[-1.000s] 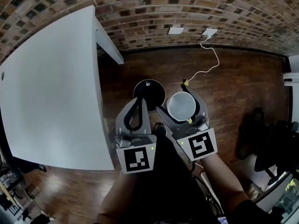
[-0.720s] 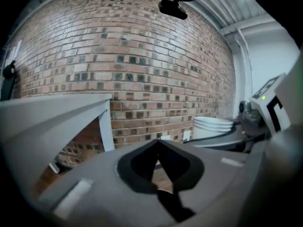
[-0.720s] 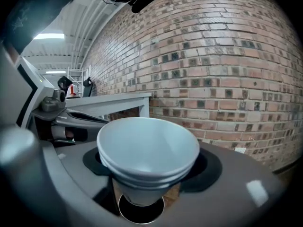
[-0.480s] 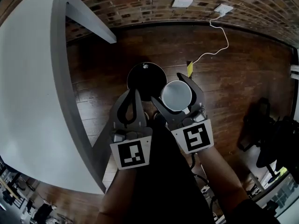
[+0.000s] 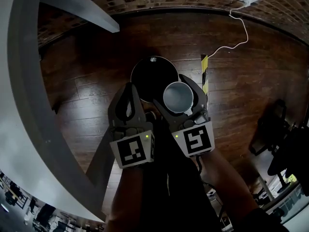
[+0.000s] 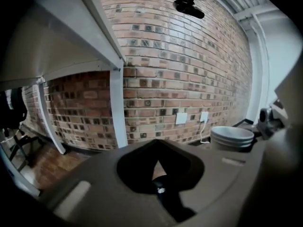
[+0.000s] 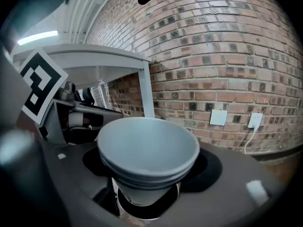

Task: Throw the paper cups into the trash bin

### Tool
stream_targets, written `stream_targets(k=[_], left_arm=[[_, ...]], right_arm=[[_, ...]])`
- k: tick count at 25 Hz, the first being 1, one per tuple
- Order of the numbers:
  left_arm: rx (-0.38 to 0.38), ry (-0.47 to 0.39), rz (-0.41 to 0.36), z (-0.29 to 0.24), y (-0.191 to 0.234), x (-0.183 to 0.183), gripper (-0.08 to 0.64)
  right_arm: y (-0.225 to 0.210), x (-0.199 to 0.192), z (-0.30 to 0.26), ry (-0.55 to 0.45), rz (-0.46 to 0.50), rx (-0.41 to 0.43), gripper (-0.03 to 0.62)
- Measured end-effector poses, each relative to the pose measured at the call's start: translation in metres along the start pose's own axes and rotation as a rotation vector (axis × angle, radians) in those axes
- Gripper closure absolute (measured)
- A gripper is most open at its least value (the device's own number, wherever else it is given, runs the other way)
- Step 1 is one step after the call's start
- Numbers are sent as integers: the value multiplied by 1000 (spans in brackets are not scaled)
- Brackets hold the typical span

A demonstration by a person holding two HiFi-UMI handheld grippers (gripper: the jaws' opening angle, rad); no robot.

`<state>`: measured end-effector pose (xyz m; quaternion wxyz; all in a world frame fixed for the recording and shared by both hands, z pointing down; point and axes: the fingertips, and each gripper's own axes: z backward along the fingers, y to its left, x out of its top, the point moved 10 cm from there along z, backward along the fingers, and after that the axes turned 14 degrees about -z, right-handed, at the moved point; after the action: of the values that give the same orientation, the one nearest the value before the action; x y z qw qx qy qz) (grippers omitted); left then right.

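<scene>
Nested paper cups (image 7: 147,148) — between right fingers (image 7: 239,183)

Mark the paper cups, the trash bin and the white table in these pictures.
paper cups (image 5: 177,96): head view, inside the top cup's mouth.
trash bin (image 5: 150,75): head view, its dark round top.
white table (image 5: 9,120): head view, bare tabletop at the picture's left edge.

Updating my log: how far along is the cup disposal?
Done: the paper cups are picked up, a nested stack clamped in the right gripper. In hand: the stack hangs by the rim of the trash bin in the head view. Left: dropping them in; the bin's dark inside shows nothing I can make out. The left gripper is shut and empty.
</scene>
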<state>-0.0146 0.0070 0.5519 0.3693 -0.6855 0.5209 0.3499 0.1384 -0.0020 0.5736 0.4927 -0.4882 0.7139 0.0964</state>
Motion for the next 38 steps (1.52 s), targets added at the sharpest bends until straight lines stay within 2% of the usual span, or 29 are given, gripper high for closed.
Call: stream_targets(k=[4, 15, 21, 25, 31, 38], left_arm=[[-9, 21, 15, -11, -3, -17, 555], [9, 144, 42, -24, -5, -75, 555], [23, 169, 42, -30, -8, -89, 555], [3, 156, 33, -30, -11, -98, 555], [6, 183, -13, -30, -12, -114, 555], [-9, 221, -18, -26, -15, -127, 555]], right_arm=[[-9, -24, -16, 34, -25, -10, 216], [-24, -85, -53, 104, -49, -22, 216], [-23, -112, -63, 174, -99, -29, 216], [-21, -118, -66, 188, -87, -26, 215], [-23, -123, -70, 201, -103, -23, 213], [-27, -136, -79, 264, -114, -23, 206]])
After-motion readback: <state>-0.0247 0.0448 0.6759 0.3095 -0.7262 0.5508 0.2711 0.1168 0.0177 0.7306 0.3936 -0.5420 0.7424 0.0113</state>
